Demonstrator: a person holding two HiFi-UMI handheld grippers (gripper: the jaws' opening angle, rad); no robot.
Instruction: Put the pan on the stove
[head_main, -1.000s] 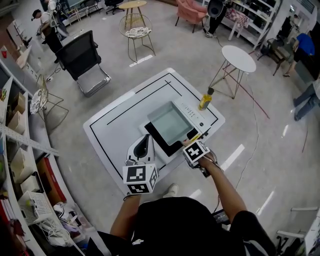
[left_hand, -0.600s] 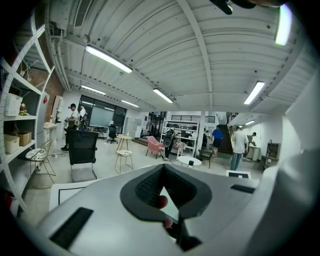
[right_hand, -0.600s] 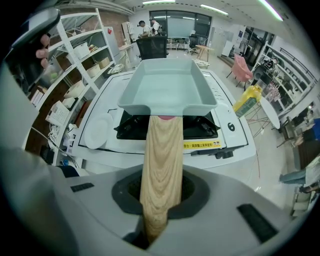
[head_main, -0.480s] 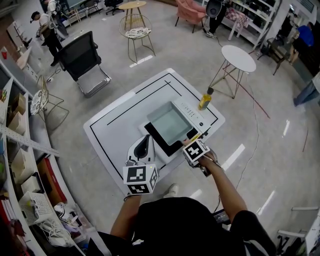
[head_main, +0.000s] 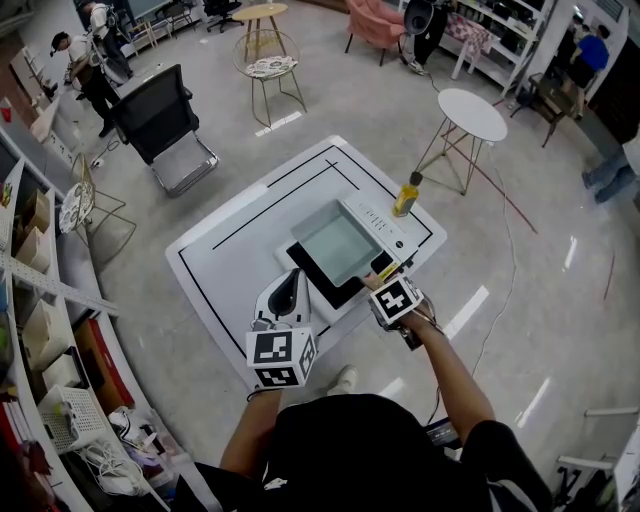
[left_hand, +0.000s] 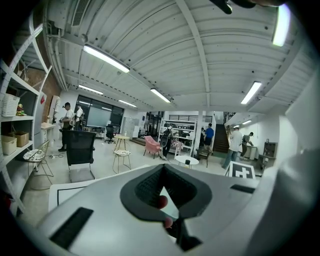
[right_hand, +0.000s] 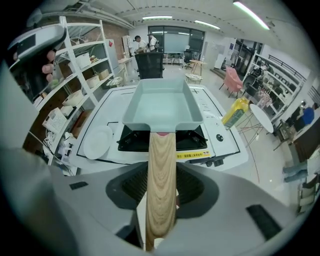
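Pan (right_hand: 162, 107) over the stove (right_hand: 131, 140) on the desk (head_main: 220, 262), my right hand-held gripper (right_hand: 161, 186) clamped on its wooden handle (right_hand: 161, 150); my left hand-held gripper (left_hand: 163, 170) closed, empty, tilted upward.

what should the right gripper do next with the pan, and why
Probably ease the pan straight down until it settles on the stove: the right gripper is clamped on its wooden handle, the pan is squarely over it, and whether it already rests there isn't clear.

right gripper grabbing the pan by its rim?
No, the right gripper is shut on the wooden handle that sticks out from the pan.
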